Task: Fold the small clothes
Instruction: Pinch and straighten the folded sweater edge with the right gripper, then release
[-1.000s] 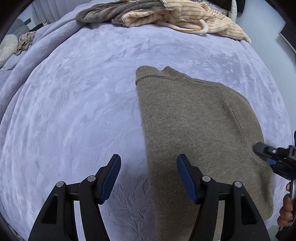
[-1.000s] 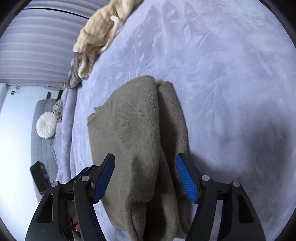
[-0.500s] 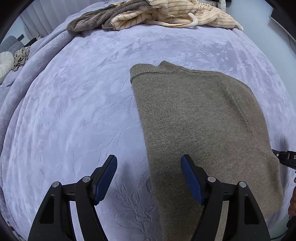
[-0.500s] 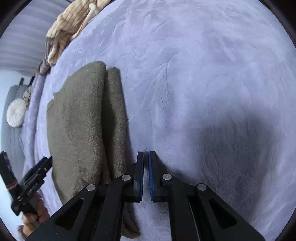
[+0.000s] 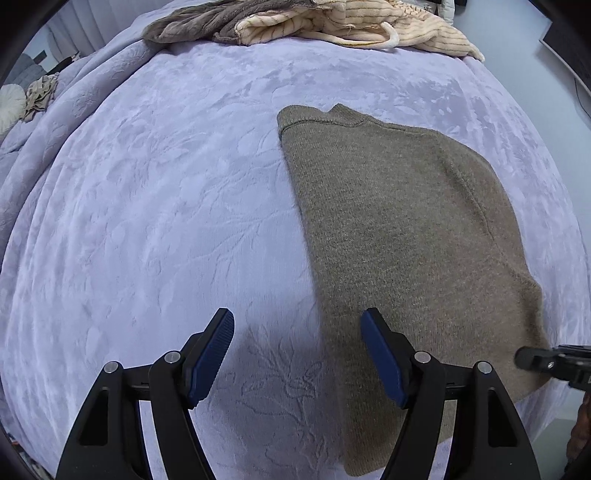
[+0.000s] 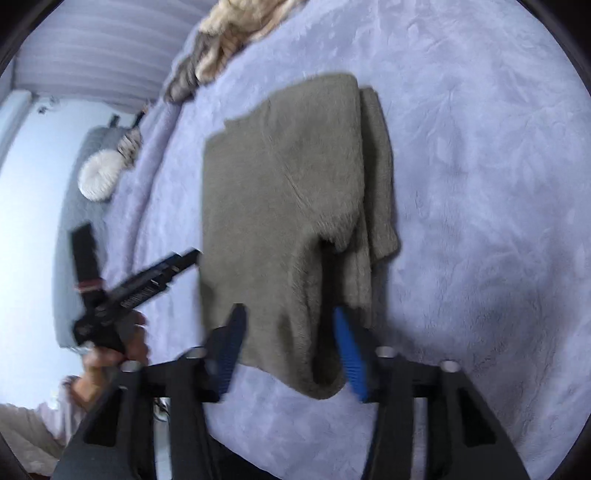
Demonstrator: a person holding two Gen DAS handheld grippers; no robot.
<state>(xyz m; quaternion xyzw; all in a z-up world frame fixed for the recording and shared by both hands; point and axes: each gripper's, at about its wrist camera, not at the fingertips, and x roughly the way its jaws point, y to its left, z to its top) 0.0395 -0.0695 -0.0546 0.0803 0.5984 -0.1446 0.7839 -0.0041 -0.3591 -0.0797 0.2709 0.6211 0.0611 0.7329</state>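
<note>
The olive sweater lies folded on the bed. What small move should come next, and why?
Probably lower the left gripper and close it on the sweater edge. Its jaws stand open astride that edge, one finger over the bedspread, one over the knit. The right gripper, also open, has the sweater's near end between its fingers.

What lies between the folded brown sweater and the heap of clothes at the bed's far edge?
Only bare lilac bedspread separates sweater and heap, seen from the left wrist view.

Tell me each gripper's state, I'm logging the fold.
Left gripper: open, holding nothing.
Right gripper: fingers apart over the sweater, not gripping.
</note>
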